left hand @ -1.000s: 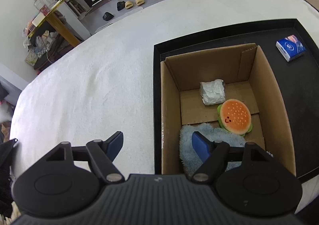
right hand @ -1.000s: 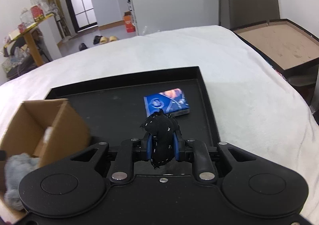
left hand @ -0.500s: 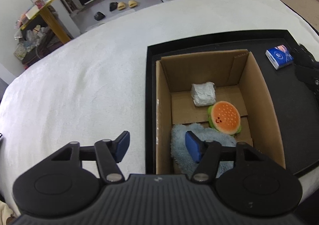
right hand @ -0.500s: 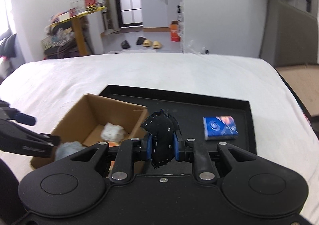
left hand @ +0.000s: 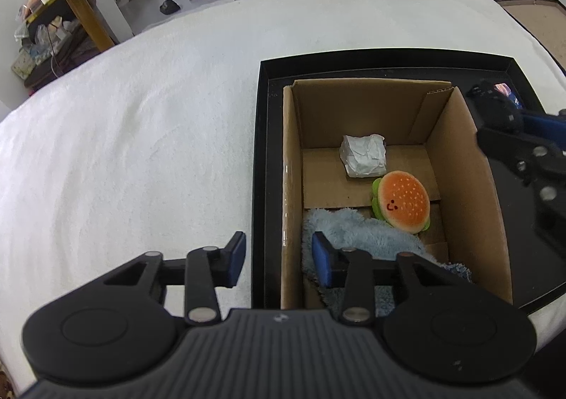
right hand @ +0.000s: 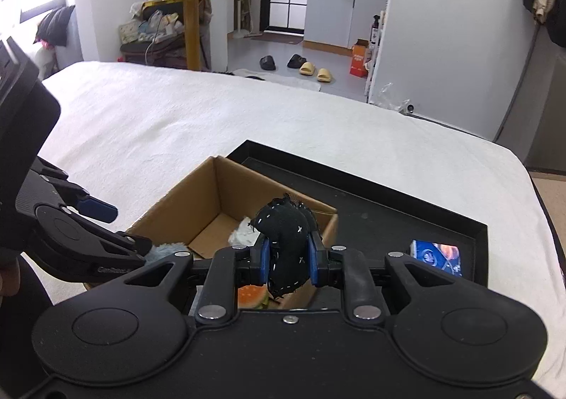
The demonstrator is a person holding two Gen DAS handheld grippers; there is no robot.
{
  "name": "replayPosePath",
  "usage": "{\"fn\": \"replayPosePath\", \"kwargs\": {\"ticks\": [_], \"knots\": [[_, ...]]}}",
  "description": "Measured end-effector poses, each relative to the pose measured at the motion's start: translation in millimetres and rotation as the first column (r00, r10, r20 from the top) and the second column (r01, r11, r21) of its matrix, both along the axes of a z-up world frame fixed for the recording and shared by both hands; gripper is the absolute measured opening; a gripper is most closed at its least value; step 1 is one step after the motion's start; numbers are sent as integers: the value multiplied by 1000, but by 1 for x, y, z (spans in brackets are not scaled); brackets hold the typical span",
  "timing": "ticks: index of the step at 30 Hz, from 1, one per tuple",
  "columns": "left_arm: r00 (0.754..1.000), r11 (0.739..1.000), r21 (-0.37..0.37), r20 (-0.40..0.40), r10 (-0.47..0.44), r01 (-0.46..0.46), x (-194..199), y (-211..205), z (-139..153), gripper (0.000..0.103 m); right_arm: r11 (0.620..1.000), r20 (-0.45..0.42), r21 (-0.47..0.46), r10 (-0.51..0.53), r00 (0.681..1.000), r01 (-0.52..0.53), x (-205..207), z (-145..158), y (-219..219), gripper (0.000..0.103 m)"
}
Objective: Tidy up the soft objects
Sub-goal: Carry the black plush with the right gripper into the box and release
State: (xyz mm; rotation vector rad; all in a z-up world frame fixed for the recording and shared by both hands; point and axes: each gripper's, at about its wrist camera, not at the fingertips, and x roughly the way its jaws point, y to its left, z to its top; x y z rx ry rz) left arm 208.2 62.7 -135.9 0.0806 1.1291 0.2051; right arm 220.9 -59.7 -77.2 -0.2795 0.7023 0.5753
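An open cardboard box (left hand: 290,169) stands in a black tray (left hand: 261,115) on the white bed. Inside lie an orange burger plush (left hand: 401,200), a fluffy light-blue cloth (left hand: 357,232) and a crumpled white wad (left hand: 362,154). My left gripper (left hand: 277,261) straddles the box's left wall; its jaws are closing, with the pads still apart from the cardboard. My right gripper (right hand: 288,257) is shut on a black stitched soft toy (right hand: 284,232) and hangs over the box's right wall (right hand: 329,222). In the left wrist view, the right gripper (left hand: 523,137) comes in from the right edge.
A blue tissue pack (right hand: 437,255) lies on the tray right of the box. White bedding (left hand: 141,151) spreads to the left and beyond. Past the bed are a yellow table (right hand: 192,9), slippers (right hand: 313,71) and an orange carton (right hand: 359,57) on the floor.
The left jaws have narrowed around the box's left wall. The right gripper has carried the black toy up and leftward from over the tray to the box's right wall.
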Motion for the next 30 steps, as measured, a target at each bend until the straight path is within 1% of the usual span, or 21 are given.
{"fn": "replayPosePath", "kwargs": {"ticks": [2,3,5,8,10,13,17,21,24,25,26,30], "knots": [[1000,1000,-18,1,5,-5,0,3,-1,25,1000,-21,17,4,1000,-3,0,-1,4,21],[1000,1000,-27,2,9,-9,0,5,-1,22,1000,-29,27,5,1000,-4,0,-2,7,21],[1000,998,-54,8,20,-19,-1,9,-1,13,1000,-27,27,7,1000,-6,-1,-2,13,21],[1000,996,-87,9,27,-26,-1,13,0,10,999,-33,40,5,999,-4,1,-2,17,21],[999,994,-105,15,31,-29,-2,14,1,9,998,-45,55,10,999,-7,2,-2,19,21],[999,991,-128,27,40,-36,-3,17,3,8,998,-49,51,24,999,-21,3,-2,24,21],[998,989,-143,33,45,-40,-5,19,5,7,997,-48,61,45,998,-42,3,1,31,21],[998,987,-156,35,51,-45,-5,22,5,8,994,-48,89,69,996,-65,4,5,37,24],[998,987,-155,33,55,-49,-5,22,5,8,993,-69,101,75,995,-68,7,4,36,33],[998,987,-153,33,54,-49,-5,22,5,8,992,-73,109,70,995,-62,7,4,33,41],[998,987,-154,34,54,-48,-5,21,5,9,992,-72,116,60,996,-52,8,4,30,45],[998,989,-137,34,56,-51,-4,20,6,11,989,-97,146,22,995,-8,10,2,16,45]]}}
